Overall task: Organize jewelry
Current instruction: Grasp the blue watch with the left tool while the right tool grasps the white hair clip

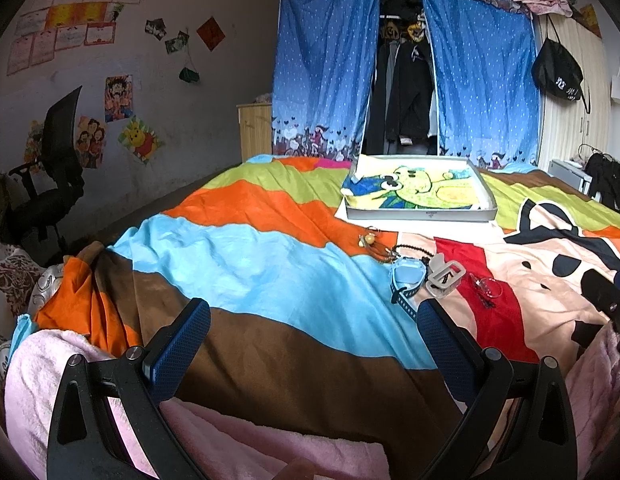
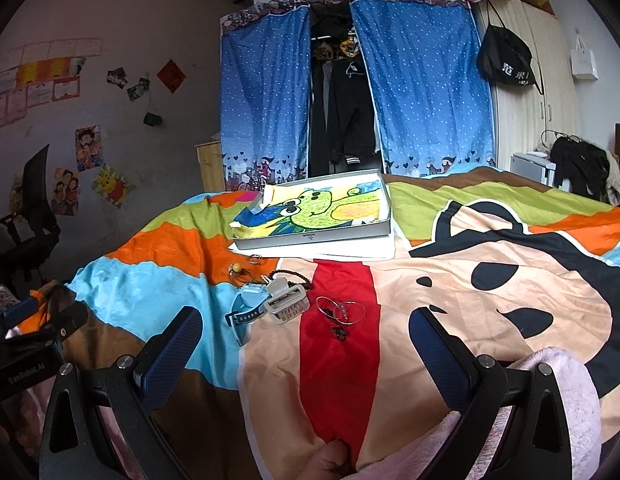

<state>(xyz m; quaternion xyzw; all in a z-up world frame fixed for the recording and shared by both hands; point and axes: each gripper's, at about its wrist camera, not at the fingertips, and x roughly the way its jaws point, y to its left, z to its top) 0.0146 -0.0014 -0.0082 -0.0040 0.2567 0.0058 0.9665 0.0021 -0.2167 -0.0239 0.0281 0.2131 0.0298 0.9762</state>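
Left gripper (image 1: 314,344): fingers (image 1: 182,344) spread wide, nothing between them, hovering low over the brown and blue bands of the bedspread (image 1: 246,264), pointed toward the far end of the bed; right gripper (image 2: 306,348): fingers (image 2: 170,352) likewise parted and empty, aimed over the red stripe, its pose level and slightly behind the items; a bit of a hand shows at the lower edge of the right view. Jewelry, loose on the bedspread just ahead of both grippers, in one cluster: blue-strapped watch (image 2: 248,304), probably the heaviest piece, strap floppy, best taken across the case; pale hair claw (image 2: 288,300) touching the watch, rigid plastic, easy to pinch at its body; thin wire hoops (image 2: 342,310) beside the claw on the red stripe, light, springy, likely to slip on soft cloth, so pinch across the wire; small dark pieces (image 2: 338,332) just nearer, too small to identify; dark beaded strand (image 2: 294,276) behind the claw, limp, will drape; bead-and-ring piece (image 2: 238,270) and small rings (image 2: 255,258) further back. Beyond them: shallow grey tray (image 2: 310,236) lined with a cartoon-print cloth (image 2: 322,210), resting on white sheets, judged the destination, no jewelry visible in it
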